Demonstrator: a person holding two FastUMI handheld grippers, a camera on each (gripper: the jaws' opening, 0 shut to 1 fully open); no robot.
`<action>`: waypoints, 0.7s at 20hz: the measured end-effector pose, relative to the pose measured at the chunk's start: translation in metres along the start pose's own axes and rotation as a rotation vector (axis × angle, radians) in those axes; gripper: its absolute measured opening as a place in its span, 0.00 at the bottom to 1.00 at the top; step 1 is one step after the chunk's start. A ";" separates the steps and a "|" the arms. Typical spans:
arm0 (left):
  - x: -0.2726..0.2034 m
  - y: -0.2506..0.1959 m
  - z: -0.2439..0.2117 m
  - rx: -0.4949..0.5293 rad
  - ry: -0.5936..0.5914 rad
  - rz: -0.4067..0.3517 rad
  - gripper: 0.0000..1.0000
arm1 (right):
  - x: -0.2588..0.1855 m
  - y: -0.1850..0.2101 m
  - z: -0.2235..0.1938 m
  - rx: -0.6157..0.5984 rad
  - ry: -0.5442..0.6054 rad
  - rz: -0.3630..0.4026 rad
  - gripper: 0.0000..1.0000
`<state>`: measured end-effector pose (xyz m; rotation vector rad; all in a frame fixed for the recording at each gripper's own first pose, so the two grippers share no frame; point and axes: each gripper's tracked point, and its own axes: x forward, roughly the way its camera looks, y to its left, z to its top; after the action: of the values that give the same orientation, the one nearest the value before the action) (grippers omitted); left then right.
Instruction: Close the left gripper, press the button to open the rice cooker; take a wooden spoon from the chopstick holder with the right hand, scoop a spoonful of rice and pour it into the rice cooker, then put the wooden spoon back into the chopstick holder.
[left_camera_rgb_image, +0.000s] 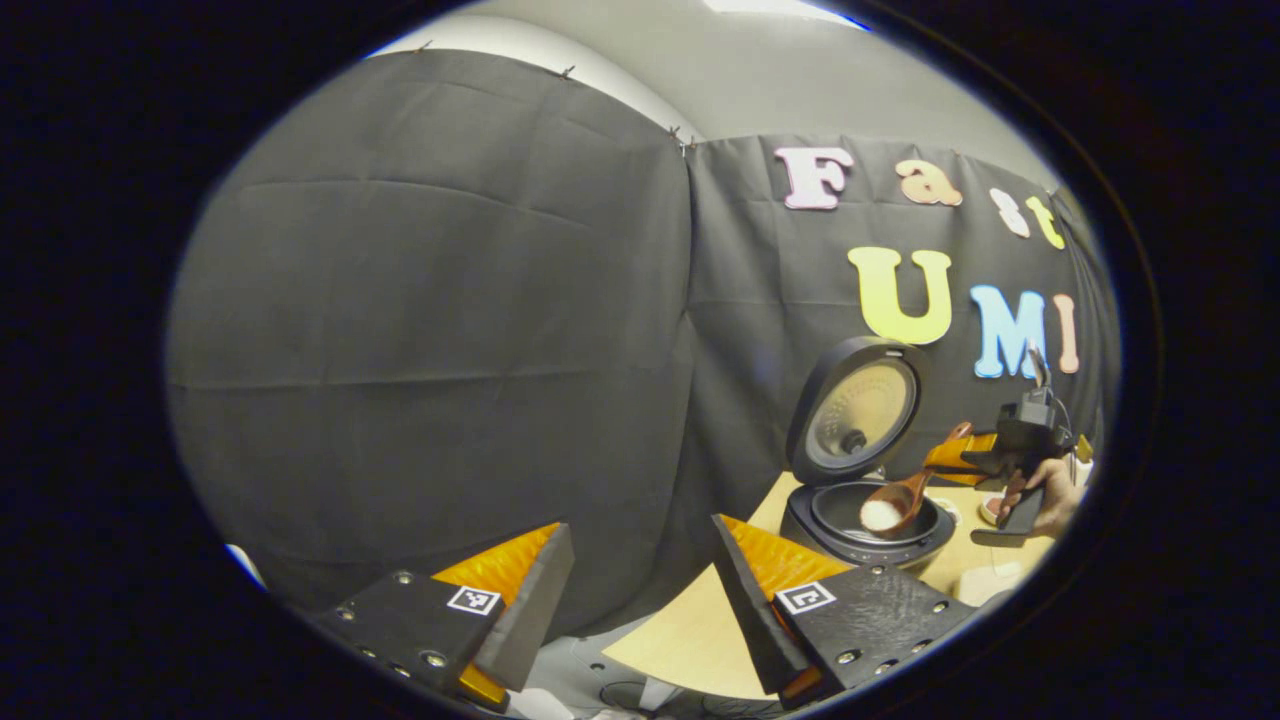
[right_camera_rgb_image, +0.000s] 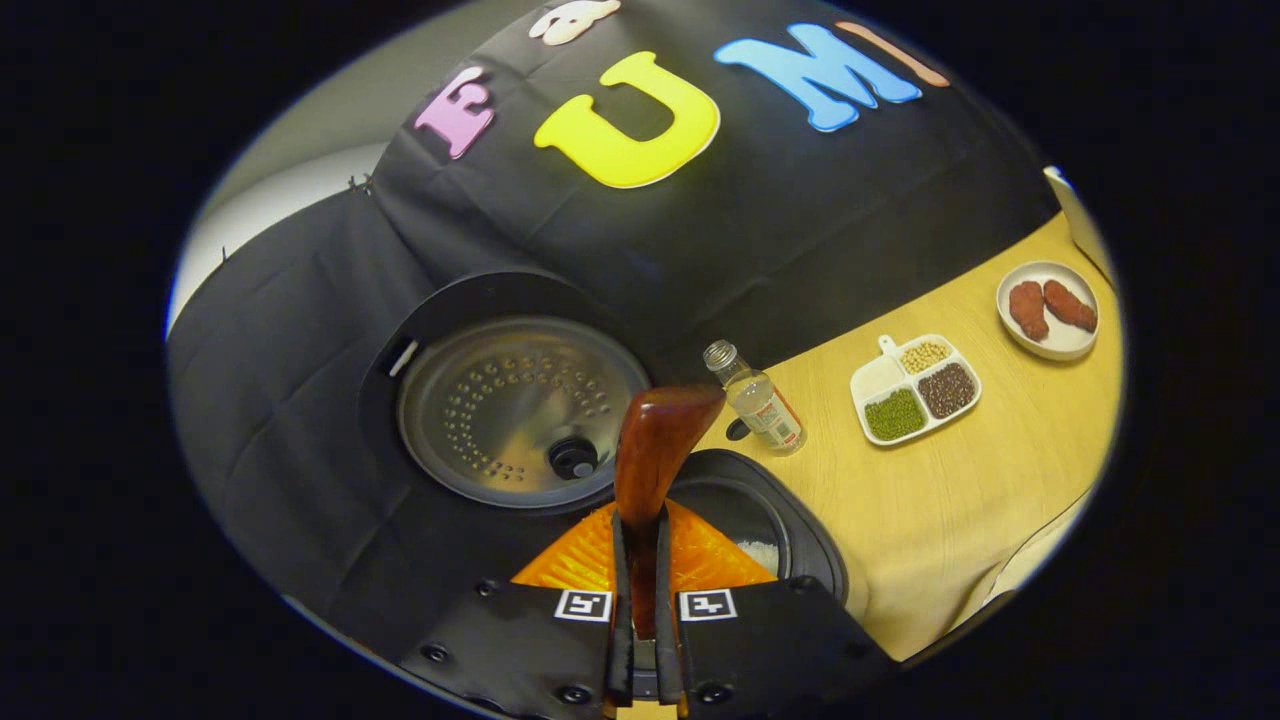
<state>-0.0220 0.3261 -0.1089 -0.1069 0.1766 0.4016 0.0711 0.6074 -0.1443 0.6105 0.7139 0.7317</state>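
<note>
Wooden spoon (left_camera_rgb_image: 897, 503), rice-laden, clamped by the handle in the right gripper (right_camera_rgb_image: 640, 600) above the open rice cooker (left_camera_rgb_image: 866, 522) near the tabletop's (right_camera_rgb_image: 960, 490) back edge. Left gripper (left_camera_rgb_image: 640, 590) wide apart, idle. Risk: tipping early, spilling rice past the pot rim.

A wooden table (right_camera_rgb_image: 960, 500) carries rice cooker (right_camera_rgb_image: 760, 520), bottle (right_camera_rgb_image: 760, 405), divided tray (right_camera_rgb_image: 915, 388), plate (right_camera_rgb_image: 1050, 310).

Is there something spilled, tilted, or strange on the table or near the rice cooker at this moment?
Nothing stands out. The rice cooker is open, and the wooden spoon, held in the right gripper, carries rice over the pot. The bottle stands upright, and the divided dish keeps its grains.
</note>
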 end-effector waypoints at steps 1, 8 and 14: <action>-0.001 0.000 0.000 -0.002 0.000 0.002 0.83 | 0.001 0.002 0.000 -0.036 0.000 -0.008 0.10; -0.003 0.001 -0.002 -0.004 -0.002 0.005 0.83 | 0.004 0.012 -0.002 -0.300 -0.016 -0.040 0.10; -0.003 0.002 -0.003 -0.014 -0.003 0.006 0.83 | 0.002 0.025 -0.004 -0.553 -0.047 -0.053 0.11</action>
<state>-0.0257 0.3263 -0.1114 -0.1192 0.1710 0.4088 0.0599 0.6242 -0.1297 0.1030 0.4512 0.8194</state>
